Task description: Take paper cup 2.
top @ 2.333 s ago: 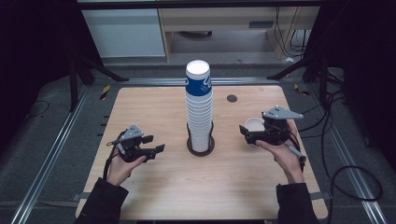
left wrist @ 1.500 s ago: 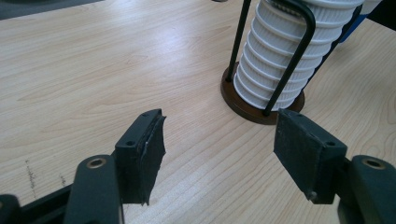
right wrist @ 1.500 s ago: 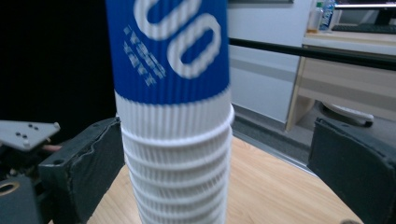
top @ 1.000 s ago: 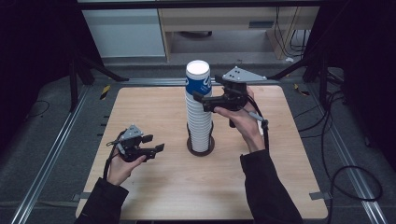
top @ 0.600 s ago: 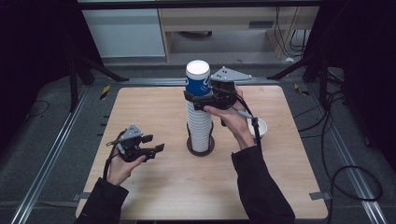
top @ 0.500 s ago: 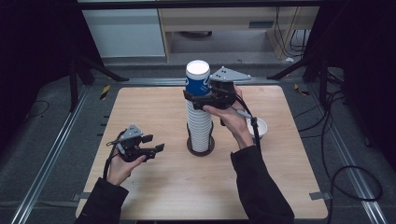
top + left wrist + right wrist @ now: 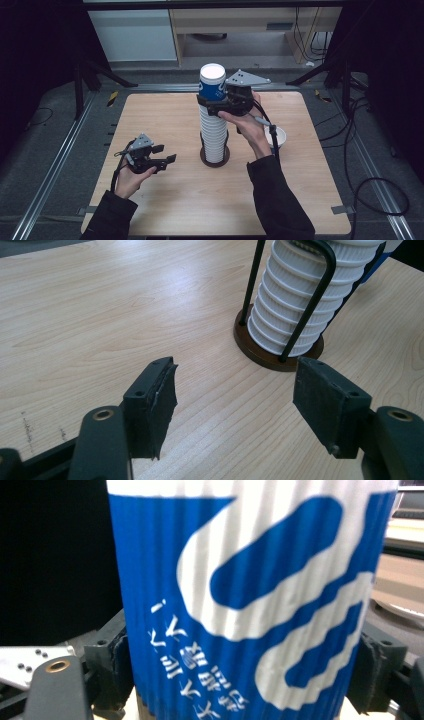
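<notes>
A tall stack of upside-down ribbed white paper cups [image 7: 214, 135] stands on a round brown holder [image 7: 260, 350] with black wire uprights at the table's middle. The top cup [image 7: 211, 85] is blue and white. My right gripper [image 7: 212, 102] reaches in from the right at the top of the stack. Its jaws have just been closing and now press on both sides of the blue cup [image 7: 250, 605]. My left gripper [image 7: 166, 154] rests low at the table's left, open with nothing between its jaws [image 7: 235, 390], facing the stack's base [image 7: 295, 305].
One white cup [image 7: 278, 136] sits mouth up on the wooden table [image 7: 150, 115] right of the stack, partly behind my right forearm and cable. Dark floor, metal rails and stand legs surround the table.
My right gripper has left a white cup on the table at the right, gone to the stack's top and closed its jaws around the blue cup. The left gripper stays still.
</notes>
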`<state>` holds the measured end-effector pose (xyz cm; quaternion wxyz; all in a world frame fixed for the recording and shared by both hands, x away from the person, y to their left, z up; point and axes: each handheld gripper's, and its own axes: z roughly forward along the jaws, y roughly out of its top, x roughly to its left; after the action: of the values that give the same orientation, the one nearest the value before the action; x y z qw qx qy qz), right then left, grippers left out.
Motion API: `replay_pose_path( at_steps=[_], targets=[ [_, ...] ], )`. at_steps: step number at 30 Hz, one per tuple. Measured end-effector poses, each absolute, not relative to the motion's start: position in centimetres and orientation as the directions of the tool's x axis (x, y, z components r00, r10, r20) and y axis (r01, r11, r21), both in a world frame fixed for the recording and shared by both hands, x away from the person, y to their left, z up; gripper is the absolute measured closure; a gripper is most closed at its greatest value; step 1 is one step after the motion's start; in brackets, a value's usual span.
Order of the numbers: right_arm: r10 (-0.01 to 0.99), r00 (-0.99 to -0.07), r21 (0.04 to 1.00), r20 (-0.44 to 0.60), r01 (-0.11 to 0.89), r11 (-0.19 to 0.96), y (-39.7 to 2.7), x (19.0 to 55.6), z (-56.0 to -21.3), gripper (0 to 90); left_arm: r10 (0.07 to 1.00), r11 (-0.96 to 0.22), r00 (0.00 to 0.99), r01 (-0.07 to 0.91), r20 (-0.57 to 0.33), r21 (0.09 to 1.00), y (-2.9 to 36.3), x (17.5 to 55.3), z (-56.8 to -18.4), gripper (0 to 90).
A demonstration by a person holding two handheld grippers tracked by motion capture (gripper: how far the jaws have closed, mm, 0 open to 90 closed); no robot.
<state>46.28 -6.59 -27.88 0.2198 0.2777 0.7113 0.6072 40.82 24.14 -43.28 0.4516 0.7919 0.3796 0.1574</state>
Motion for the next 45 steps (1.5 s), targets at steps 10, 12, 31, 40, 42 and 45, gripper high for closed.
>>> replay_pose_path(
  at_steps=[10, 12, 31, 40, 42, 45],
  targets=[
    [0.655, -0.756, 0.988, 0.007, 0.108, 0.114, -6.8, 46.2, -26.0, 20.1, 0.743, -0.305, 0.663, 0.457, -0.091, 0.835, 24.2, 40.8, -43.2, 32.9],
    [0.657, -0.754, 0.988, 0.002, 0.102, 0.114, -6.8, 46.2, -25.5, 20.2, 0.743, -0.305, 0.663, 0.457, -0.091, 0.836, 24.2, 40.8, -43.2, 33.0],
    [0.657, -0.754, 0.996, -0.027, 0.035, 0.081, -7.2, 45.3, -21.8, 20.6, 0.746, -0.295, 0.659, 0.456, -0.096, 0.840, 24.3, 40.7, -43.0, 33.0],
    [0.678, -0.733, 0.997, -0.061, -0.006, 0.083, -8.7, 44.2, -20.6, 20.7, 0.745, -0.292, 0.661, 0.449, -0.094, 0.844, 24.5, 40.6, -42.8, 32.9],
    [0.686, -0.724, 0.996, -0.070, -0.010, 0.090, -9.5, 43.9, -20.5, 20.7, 0.745, -0.291, 0.661, 0.449, -0.095, 0.845, 24.5, 40.6, -42.7, 32.9],
    [0.701, -0.709, 0.996, -0.070, -0.008, 0.091, -10.8, 43.4, -20.8, 20.8, 0.745, -0.287, 0.660, 0.449, -0.097, 0.846, 24.4, 40.5, -42.7, 32.9]
  ],
)
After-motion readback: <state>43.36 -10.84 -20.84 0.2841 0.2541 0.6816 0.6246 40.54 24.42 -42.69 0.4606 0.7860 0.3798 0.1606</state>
